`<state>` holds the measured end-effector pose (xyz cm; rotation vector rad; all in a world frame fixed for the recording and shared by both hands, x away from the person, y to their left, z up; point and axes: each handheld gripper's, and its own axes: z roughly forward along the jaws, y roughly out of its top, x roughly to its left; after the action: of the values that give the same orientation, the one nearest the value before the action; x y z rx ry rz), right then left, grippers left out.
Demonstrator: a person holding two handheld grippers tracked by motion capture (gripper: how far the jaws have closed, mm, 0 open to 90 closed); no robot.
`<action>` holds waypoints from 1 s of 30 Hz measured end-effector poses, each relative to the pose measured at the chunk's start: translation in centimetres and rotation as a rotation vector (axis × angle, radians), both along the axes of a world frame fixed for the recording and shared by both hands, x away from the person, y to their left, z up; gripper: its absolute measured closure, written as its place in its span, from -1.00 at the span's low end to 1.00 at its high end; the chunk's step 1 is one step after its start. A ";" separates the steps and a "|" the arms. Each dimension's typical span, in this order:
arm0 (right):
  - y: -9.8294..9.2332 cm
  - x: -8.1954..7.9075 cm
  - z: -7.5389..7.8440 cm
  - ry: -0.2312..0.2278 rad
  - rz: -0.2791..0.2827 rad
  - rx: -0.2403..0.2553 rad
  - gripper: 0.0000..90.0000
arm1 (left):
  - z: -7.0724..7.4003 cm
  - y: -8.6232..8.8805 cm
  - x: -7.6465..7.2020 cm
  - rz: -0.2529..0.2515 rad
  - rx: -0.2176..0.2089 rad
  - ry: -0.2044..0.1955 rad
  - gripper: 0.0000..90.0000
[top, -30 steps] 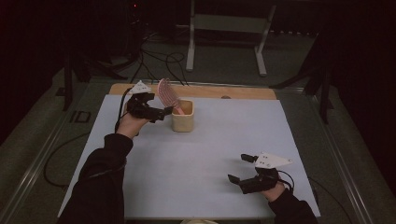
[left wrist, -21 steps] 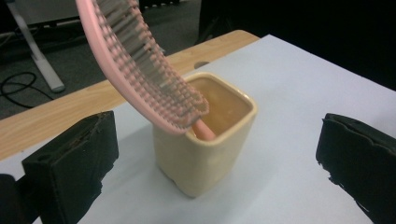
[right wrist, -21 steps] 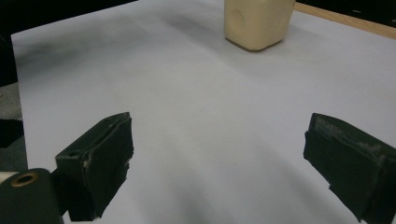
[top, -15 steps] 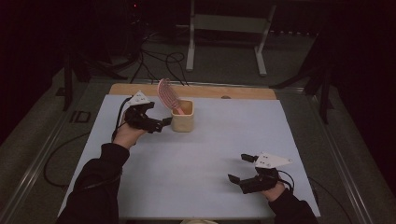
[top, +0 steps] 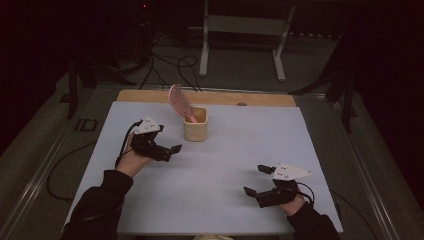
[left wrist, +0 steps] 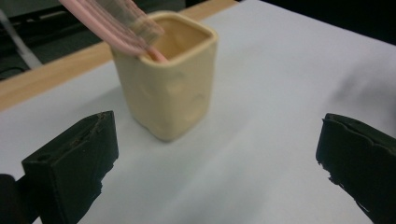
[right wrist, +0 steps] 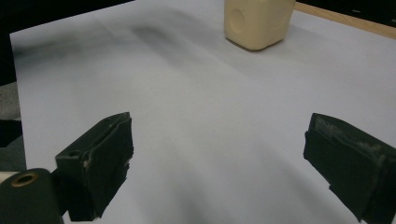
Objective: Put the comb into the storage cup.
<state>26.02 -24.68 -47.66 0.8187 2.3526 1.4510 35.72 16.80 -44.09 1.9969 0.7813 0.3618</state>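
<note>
The tabletop (top: 210,180), covered by a pale sheet, carries a cream cup (top: 195,125) near its far edge, with a pink hairbrush (top: 177,100) standing handle-down in it and leaning its head over the rim toward the far left. The left tongs (top: 170,150) hang just beside the cup on the near-left side, jaws spread wide and holding nothing; in the left gripper view the cup (left wrist: 168,88) sits between and beyond the two jaws, apart from both. The right tongs (top: 257,180) rest near the front right of the tabletop, also wide and empty, well apart from the cup. The brush looks settled, so the job in hand is likely clearing the left tongs away: draw them back level and straight, keeping the open jaws off the cup wall so it does not tip, and avoid the overhanging brush head.
</note>
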 end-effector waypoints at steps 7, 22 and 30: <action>0.0 0.0 0.0 0.000 0.003 0.000 -0.83 | -1.4 0.6 -1.7 -0.016 0.009 0.006 -1.00; 0.1 0.0 0.0 -0.002 0.005 -0.005 -0.83 | -3.6 2.1 -5.4 -0.059 0.027 0.040 -1.00; 0.0 0.1 -0.1 0.002 0.003 0.000 -0.83 | -4.5 3.3 -7.3 -0.067 0.015 0.044 -1.00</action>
<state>26.09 -24.68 -47.80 0.8173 2.3565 1.4520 28.43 20.05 -48.59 2.0458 0.7389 0.2869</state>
